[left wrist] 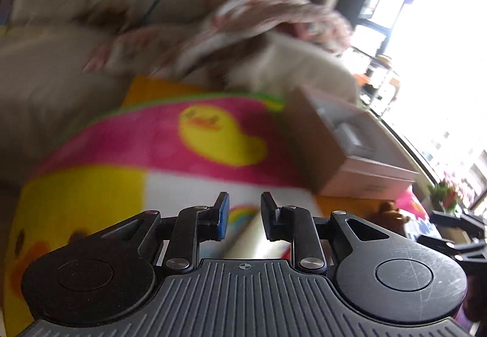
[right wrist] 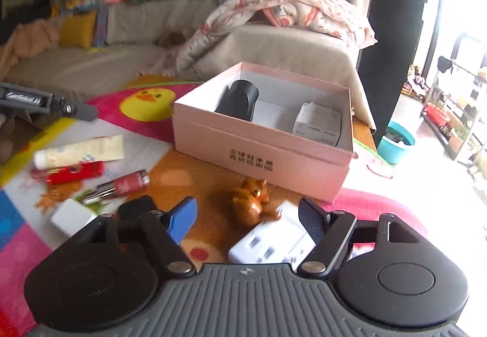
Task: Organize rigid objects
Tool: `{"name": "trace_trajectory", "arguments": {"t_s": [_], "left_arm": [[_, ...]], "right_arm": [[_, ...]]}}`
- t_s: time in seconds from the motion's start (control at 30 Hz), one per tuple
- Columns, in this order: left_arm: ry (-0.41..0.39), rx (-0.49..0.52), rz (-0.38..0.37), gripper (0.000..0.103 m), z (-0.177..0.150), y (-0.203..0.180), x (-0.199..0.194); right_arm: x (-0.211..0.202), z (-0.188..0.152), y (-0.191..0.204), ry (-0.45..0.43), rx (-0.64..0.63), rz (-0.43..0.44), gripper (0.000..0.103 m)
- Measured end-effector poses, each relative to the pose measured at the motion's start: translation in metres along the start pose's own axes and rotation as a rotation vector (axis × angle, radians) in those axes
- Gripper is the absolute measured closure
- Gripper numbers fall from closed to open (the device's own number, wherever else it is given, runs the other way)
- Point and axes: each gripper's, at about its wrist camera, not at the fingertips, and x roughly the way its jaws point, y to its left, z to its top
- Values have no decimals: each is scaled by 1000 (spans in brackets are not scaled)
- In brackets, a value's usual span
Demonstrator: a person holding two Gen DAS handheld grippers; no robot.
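Observation:
An open pink box (right wrist: 261, 154) stands on the colourful mat and holds a black cylinder (right wrist: 240, 99) and a small white carton (right wrist: 319, 122). My right gripper (right wrist: 247, 204) is open just in front of the box. A golden-brown figurine (right wrist: 249, 203) and a white multi-socket adapter (right wrist: 271, 242) lie between and below its fingers; nothing is gripped. The left wrist view is blurred. There my left gripper (left wrist: 243, 206) hovers over the mat with a narrow gap and nothing between its pads. The box (left wrist: 350, 154) is to its right.
Left of the figurine lie a cream tube (right wrist: 79, 151), a red tube (right wrist: 76, 172), a dark red bottle (right wrist: 121, 185) and a white block (right wrist: 73, 217). A beige sofa (right wrist: 274, 48) with a crumpled blanket (right wrist: 289, 5) stands behind the box. A teal bucket (right wrist: 395, 142) sits at the right.

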Motion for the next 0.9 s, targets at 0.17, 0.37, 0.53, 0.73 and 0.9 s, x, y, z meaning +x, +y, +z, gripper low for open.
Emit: {"name": "trace_trajectory", "arguments": {"t_s": [0.17, 0.37, 0.53, 0.73, 0.9], "left_arm": [[70, -49, -124, 70, -24, -3, 13], [87, 71, -194, 69, -34, -48, 27], [-15, 295, -256, 69, -40, -75, -20], [129, 531, -241, 68, -63, -100, -11], [161, 530, -329, 59, -71, -113, -3]], "right_arm": [[-14, -15, -3, 10, 88, 31, 28], [-28, -25, 28, 12, -23, 63, 28], [-36, -38, 42, 12, -103, 32, 25], [-39, -49, 29, 26, -50, 35, 19], [-38, -51, 27, 28, -20, 41, 18]]}}
